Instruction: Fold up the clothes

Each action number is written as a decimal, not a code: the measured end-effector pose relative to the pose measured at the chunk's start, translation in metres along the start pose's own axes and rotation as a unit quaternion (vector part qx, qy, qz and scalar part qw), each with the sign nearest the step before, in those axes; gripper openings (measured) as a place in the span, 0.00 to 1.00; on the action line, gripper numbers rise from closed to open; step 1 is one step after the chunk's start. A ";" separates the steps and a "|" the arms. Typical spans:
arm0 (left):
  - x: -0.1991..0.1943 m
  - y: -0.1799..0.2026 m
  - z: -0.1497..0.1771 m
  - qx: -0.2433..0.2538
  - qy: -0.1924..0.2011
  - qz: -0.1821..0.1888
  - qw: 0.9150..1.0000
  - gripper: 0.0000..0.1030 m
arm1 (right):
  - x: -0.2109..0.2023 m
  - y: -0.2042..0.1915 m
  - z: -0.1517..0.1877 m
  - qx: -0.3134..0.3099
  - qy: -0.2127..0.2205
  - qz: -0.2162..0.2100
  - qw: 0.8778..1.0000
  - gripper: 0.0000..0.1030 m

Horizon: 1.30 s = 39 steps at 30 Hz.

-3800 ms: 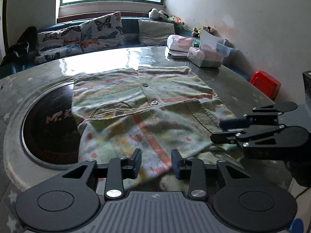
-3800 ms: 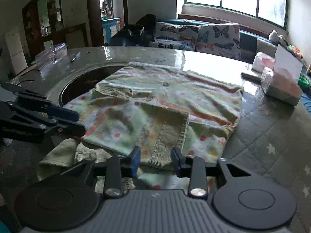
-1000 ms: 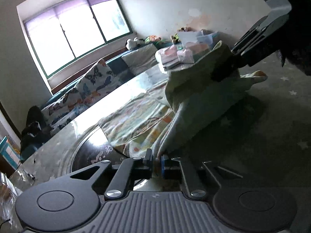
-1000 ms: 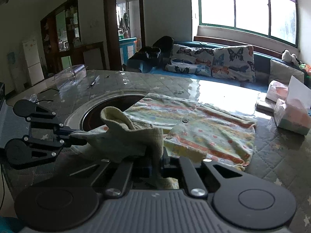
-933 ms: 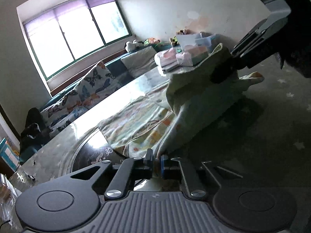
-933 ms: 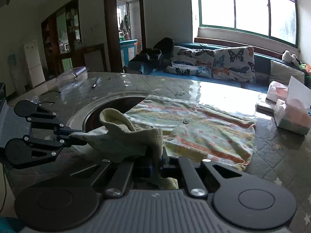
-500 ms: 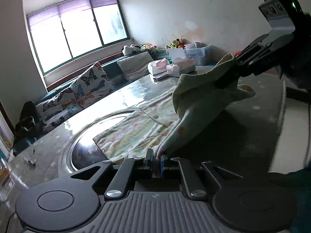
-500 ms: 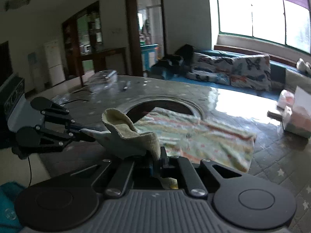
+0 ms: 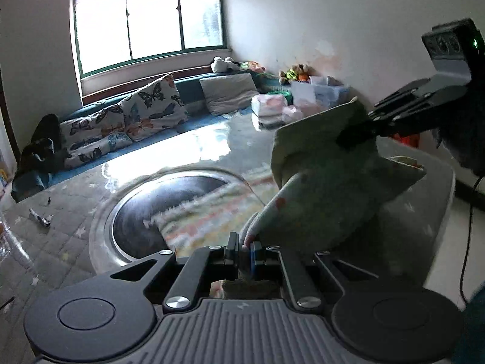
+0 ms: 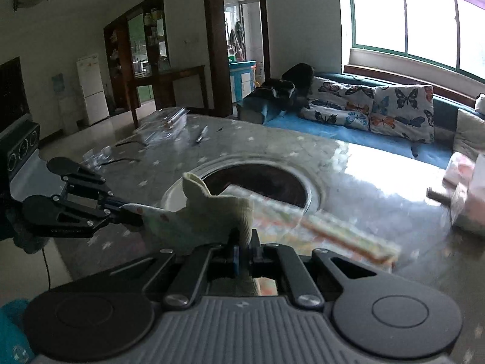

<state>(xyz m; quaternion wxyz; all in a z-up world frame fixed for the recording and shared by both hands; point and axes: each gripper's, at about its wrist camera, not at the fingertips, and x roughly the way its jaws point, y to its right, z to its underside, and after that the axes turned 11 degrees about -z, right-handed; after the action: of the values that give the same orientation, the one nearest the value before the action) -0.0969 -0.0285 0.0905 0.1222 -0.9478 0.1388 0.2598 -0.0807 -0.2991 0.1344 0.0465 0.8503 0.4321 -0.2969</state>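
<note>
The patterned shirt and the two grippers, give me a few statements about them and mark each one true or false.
1. The left gripper is shut on the shirt. True.
2. The right gripper is open and holds nothing. False: it is shut on the shirt's ribbed edge.
3. The whole shirt lies flat on the table. False: the gripped end is lifted, the rest trails on the table.
4. Butterfly cushions sit under the window. True.
</note>
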 end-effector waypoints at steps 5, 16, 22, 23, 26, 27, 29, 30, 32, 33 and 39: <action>0.047 -0.025 -0.030 -0.031 -0.018 -0.013 0.999 0.07 | 0.035 0.042 -0.034 0.017 -0.006 0.012 1.000 0.04; 0.146 -0.060 -0.035 -0.093 -0.118 -0.044 0.988 0.11 | 0.143 0.120 -0.028 0.092 -0.047 0.056 0.993 0.06; 0.168 -0.066 -0.026 -0.110 -0.148 -0.057 0.981 0.19 | 0.135 0.133 -0.018 0.101 -0.022 0.105 0.989 0.17; 0.167 -0.066 -0.026 -0.109 -0.146 -0.062 0.981 0.19 | 0.128 0.133 -0.016 0.100 -0.024 0.111 0.988 0.19; 0.167 -0.068 -0.027 -0.112 -0.143 -0.074 0.981 0.22 | 0.107 0.131 -0.007 0.098 -0.031 0.127 0.987 0.29; 0.167 -0.069 -0.028 -0.114 -0.143 -0.078 0.980 0.22 | 0.100 0.131 -0.002 0.101 -0.033 0.132 0.985 0.30; 0.166 -0.071 -0.029 -0.122 -0.142 -0.088 0.978 0.26 | 0.090 0.132 0.009 0.112 -0.039 0.139 0.983 0.30; 0.166 -0.072 -0.030 -0.125 -0.141 -0.096 0.977 0.27 | 0.086 0.134 0.016 0.120 -0.043 0.142 0.982 0.31; 0.163 -0.073 -0.034 -0.131 -0.137 -0.110 0.976 0.30 | 0.080 0.137 0.028 0.133 -0.049 0.145 0.979 0.31; 0.160 -0.073 -0.036 -0.133 -0.133 -0.113 0.976 0.30 | 0.078 0.138 0.032 0.139 -0.050 0.145 0.978 0.31; 0.130 -0.042 -0.051 -0.116 -0.092 -0.061 0.987 0.34 | 0.075 0.148 0.037 0.169 -0.030 0.118 0.978 0.31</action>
<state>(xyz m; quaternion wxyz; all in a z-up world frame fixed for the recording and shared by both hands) 0.0474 -0.0309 0.0714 0.0393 -0.9344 0.0377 0.3521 0.0483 -0.3508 0.0371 -0.0507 0.8818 0.2703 -0.3832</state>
